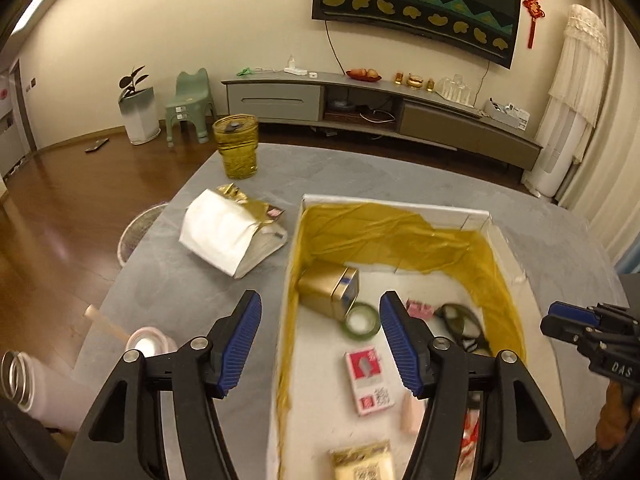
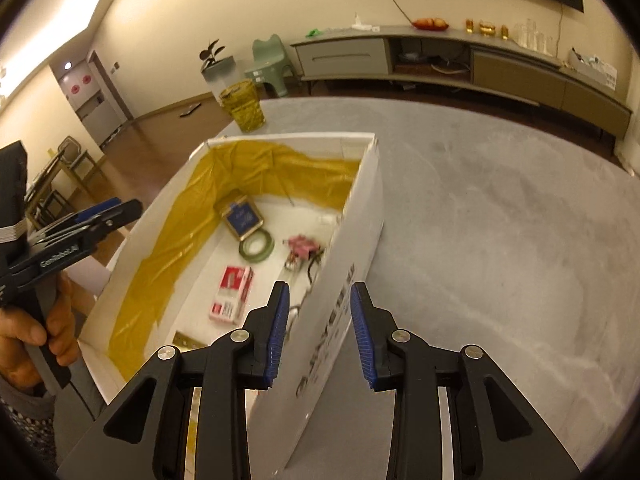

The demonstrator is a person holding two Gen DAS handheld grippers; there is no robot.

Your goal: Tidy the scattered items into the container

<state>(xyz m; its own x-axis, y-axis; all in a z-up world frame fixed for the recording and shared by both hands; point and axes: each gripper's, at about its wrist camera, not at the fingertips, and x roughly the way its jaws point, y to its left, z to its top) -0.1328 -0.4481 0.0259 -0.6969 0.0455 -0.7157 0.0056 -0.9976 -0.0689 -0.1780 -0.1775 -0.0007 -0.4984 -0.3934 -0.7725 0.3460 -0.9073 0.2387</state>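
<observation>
- Container (image 1: 496, 236), a white box lined with yellow film, sits on the grey bench (image 1: 248, 280) and already holds a gold tin (image 1: 326, 286), a green tape roll (image 1: 362, 320), a red-and-white packet (image 1: 370, 380), a pink item and dark glasses.
- Outside it, left of the box, a white-and-gold pouch (image 1: 228, 232) lies on the bench; beyond it stands a yellow glass cup (image 1: 236, 146).
- My left hand-held gripper (image 1: 320, 344) hangs over the box's left wall, jaws wide apart, holding nothing.
- My right hand-held gripper (image 2: 320, 336) straddles the box's right wall, jaws apart, not clamped.
- I judge most of the tidying done, with a loose item or two left.
- Next I'd swing left to the pouch, close on its raised fold, and lift it clear of the wall.
</observation>
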